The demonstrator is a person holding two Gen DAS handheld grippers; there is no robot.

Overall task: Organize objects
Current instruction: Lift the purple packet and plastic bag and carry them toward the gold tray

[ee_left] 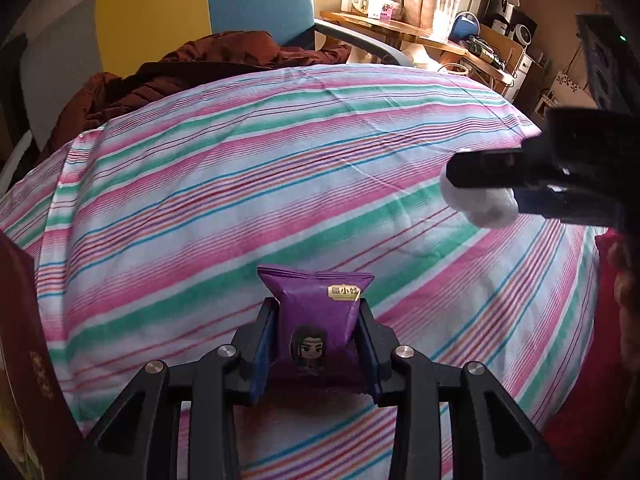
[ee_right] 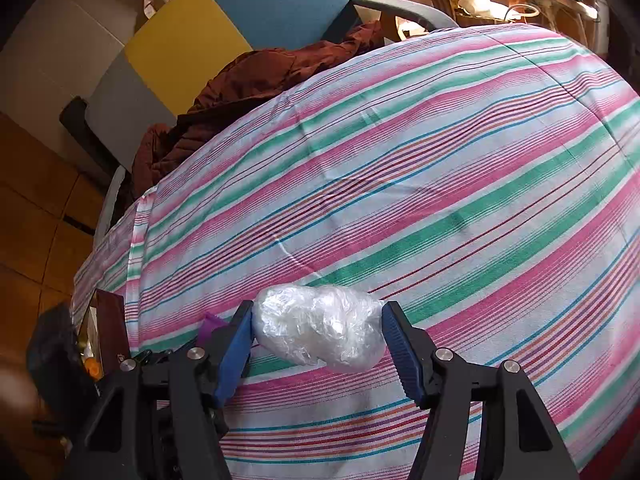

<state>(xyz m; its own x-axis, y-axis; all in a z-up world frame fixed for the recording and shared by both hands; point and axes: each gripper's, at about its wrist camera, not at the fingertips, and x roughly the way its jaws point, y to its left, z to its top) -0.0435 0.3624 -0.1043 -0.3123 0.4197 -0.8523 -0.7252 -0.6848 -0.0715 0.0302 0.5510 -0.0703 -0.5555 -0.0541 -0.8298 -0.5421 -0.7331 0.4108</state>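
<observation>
My left gripper (ee_left: 316, 312) is shut on a purple snack packet (ee_left: 316, 312) with a cartoon face, held just above the striped cloth (ee_left: 240, 168). My right gripper (ee_right: 318, 326) is shut on a crumpled clear plastic bundle (ee_right: 320, 326), also above the cloth. In the left wrist view the right gripper (ee_left: 452, 178) comes in from the right with the white bundle (ee_left: 480, 204) in it. In the right wrist view a bit of the purple packet (ee_right: 212, 326) shows behind the left blue pad.
A dark red box (ee_left: 28, 340) stands at the left edge; it also shows in the right wrist view (ee_right: 112, 332). A brown jacket (ee_left: 168, 68) lies on a chair at the cloth's far side. A wooden desk (ee_left: 400, 28) with clutter stands at the back right.
</observation>
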